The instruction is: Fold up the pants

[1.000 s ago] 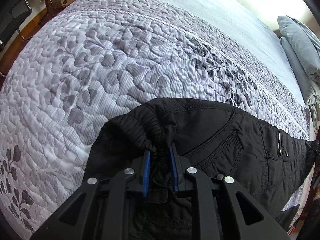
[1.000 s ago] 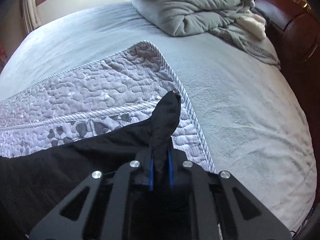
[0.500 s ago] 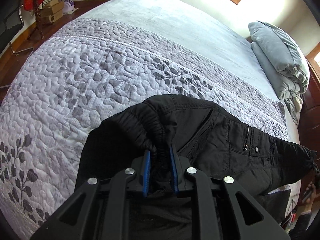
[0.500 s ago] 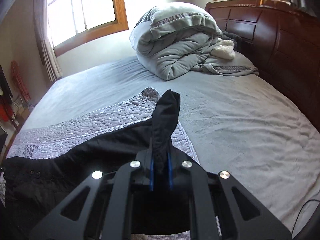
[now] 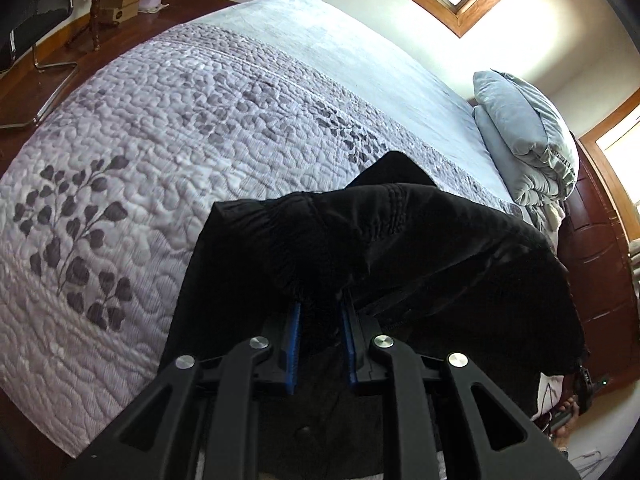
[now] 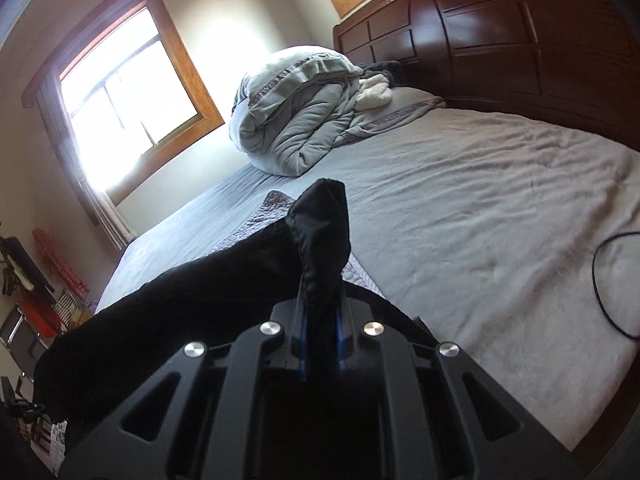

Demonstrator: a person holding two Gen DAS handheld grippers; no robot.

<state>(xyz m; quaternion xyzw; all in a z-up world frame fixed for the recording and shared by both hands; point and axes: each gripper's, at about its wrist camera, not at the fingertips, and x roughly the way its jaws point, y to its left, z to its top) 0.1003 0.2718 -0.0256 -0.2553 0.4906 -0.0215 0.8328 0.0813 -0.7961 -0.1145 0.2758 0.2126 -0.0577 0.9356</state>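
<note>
Both claws are clamped on the black pants (image 5: pixel 400 248), left claw (image 5: pixel 320 344) at the waistband, right claw (image 6: pixel 320 344) at a leg end, stretched lengthwise above the bed (image 5: pixel 160 140).

- A home bedroom.
- A wide bed (image 6: pixel 480 200) with a dark wooden headboard (image 6: pixel 500 28).
- A quilt (image 5: pixel 180 140) with a leaf pattern lies across the bed.
- A bundled duvet (image 6: pixel 296 116) sits near the headboard.
- Wood-framed windows (image 6: pixel 120 80) let in daylight.
</note>
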